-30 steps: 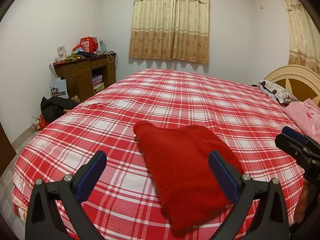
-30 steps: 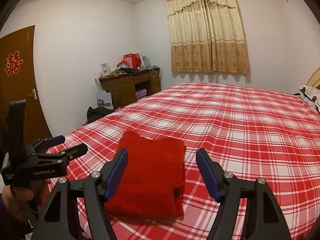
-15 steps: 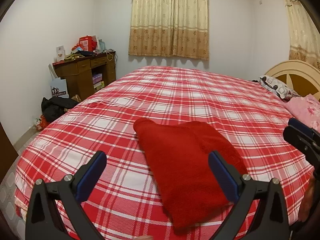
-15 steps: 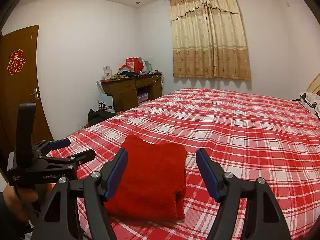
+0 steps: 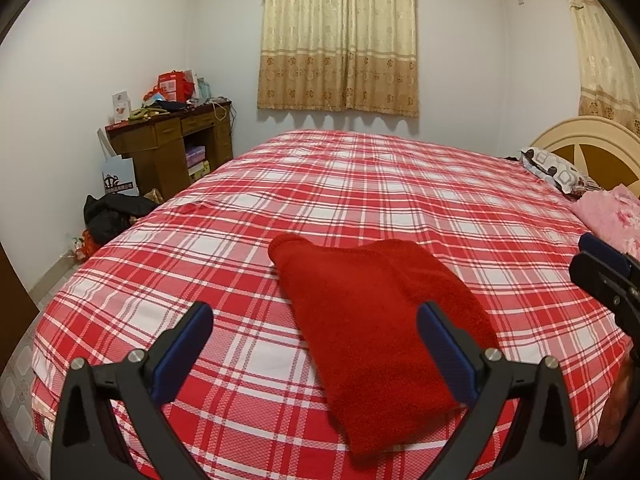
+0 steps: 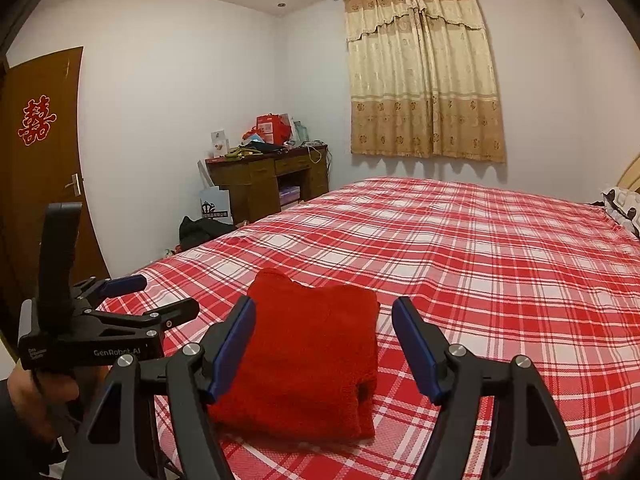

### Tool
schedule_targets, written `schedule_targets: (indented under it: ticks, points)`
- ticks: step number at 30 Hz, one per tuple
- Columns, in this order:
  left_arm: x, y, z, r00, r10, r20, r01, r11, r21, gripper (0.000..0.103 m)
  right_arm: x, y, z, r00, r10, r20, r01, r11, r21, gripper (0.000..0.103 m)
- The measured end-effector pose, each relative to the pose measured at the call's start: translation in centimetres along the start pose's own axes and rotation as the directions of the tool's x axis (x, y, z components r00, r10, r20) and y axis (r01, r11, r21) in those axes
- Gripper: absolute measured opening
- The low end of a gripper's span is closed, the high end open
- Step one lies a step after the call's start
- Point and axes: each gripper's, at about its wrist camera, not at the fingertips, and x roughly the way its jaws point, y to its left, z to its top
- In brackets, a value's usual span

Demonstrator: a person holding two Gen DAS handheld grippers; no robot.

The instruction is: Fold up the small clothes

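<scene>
I have my left gripper (image 5: 314,328) and right gripper (image 6: 324,330) both spread wide and holding nothing, poised above the near edge of the plaid bedspread (image 5: 360,184); just ahead of the right one's fingertips, and ahead and to the right of the left's, the red fleece garment (image 6: 316,356) lies folded into a compact rectangle. I judge this piece finished; further off towards the headboard a pink floral cloth (image 5: 608,212) may be next, though I cannot tell whether it is clothing.

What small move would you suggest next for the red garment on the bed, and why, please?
Probably none on it: pull both claws back. The red garment already lies folded in a compact rectangle on the bed, and the left claw and right claw hover open, clear of it, holding nothing.
</scene>
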Motion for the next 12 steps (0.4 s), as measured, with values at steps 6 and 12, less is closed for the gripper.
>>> schedule_targets:
  ticks: [6,12]
  points:
    - [0.17,0.05,0.02,1.0,0.006,-0.002,-0.006,1.0,0.006,0.103,0.14,0.13,-0.08,1.0,0.002,-0.003,-0.002,1.0,-0.003,0.071]
    - [0.27,-0.1,-0.06,1.0,0.008,0.004,-0.008,1.0,0.006,0.103,0.37,0.13,-0.29,1.0,0.005,-0.02,-0.005,1.0,-0.006,0.071]
